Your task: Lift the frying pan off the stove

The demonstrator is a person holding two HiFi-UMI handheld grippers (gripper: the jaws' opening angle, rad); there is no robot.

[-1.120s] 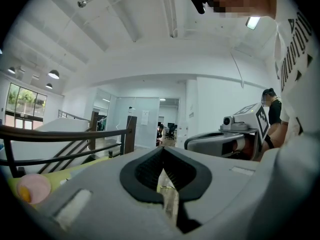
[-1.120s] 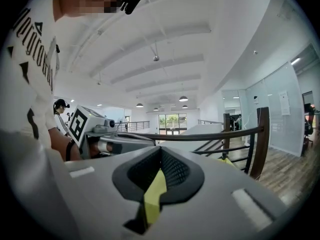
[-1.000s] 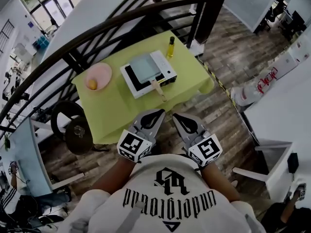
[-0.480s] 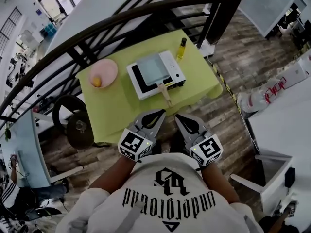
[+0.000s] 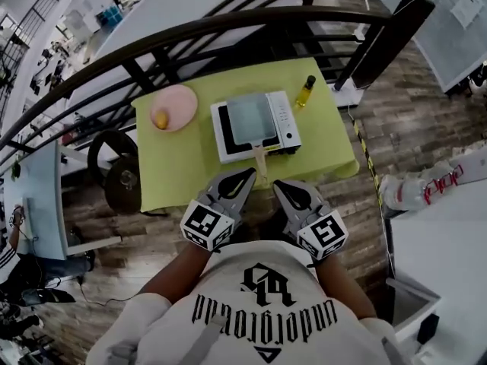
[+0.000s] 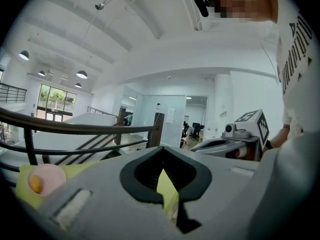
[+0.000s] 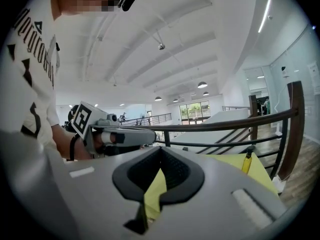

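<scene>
Sitting on the white stove point(image 5: 288, 122) on the green table point(image 5: 173, 169), the frying pan point(image 5: 249, 118) aims its handle at the left gripper point(image 5: 248, 174) and right gripper point(image 5: 278, 184), both with jaws together, empty, seemingly just short of it.

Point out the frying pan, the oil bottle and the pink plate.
frying pan point(image 5: 249, 120), head view, middle of its grey surface.
oil bottle point(image 5: 305, 93), head view, its yellow body.
pink plate point(image 5: 183, 99), head view, bare part by rim.

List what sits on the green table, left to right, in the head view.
Pink plate with a small yellow thing on it → stove carrying the frying pan → small bottle.
</scene>
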